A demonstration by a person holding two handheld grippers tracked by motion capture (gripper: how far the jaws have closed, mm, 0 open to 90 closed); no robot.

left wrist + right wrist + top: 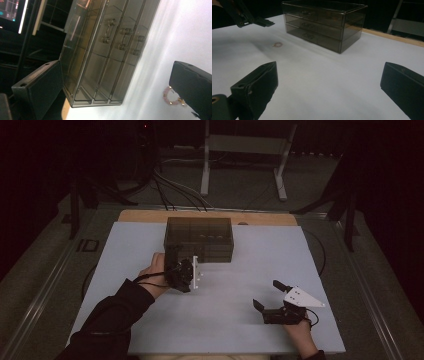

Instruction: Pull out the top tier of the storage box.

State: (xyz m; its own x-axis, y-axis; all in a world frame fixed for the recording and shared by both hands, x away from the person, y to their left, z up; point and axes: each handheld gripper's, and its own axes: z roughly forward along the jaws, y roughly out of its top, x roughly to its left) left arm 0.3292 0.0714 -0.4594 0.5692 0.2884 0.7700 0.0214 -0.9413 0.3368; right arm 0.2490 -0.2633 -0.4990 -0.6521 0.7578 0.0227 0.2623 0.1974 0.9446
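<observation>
Left gripper (186,270) has its fingers (37,85) spread wide w/ nothing between them; it sits just in front of the drawer box (200,239), near the box's left front corner, tilted over on its side in the person's left hand (156,270). In the left gripper view the box stands right ahead of the fingers, close but apart from them: smoky see-through plastic, three drawers, each w/ a small clear bar handle (108,31), all three looking shut. Beside the far finger in that view lies a small pink bead bracelet (172,97) on the tabletop (240,265), partly hidden behind the finger, not touched. Right gripper (272,297) also has its fingers (258,85) parted wide, empty, low over the tabletop towards the near right, well apart from the box & from the left gripper; grey three-cornered plate (301,296) on top, right hand (300,332) behind it at the table edge. From the right gripper view the bracelet shows as a little ring on the white surface, in front of the box's drawer side, between box & left gripper. Box sits towards the back-middle of the tabletop, upright, drawer fronts facing the person. Room beyond is dark; a metal stand (240,145) & cables (170,187) on the floor behind.
</observation>
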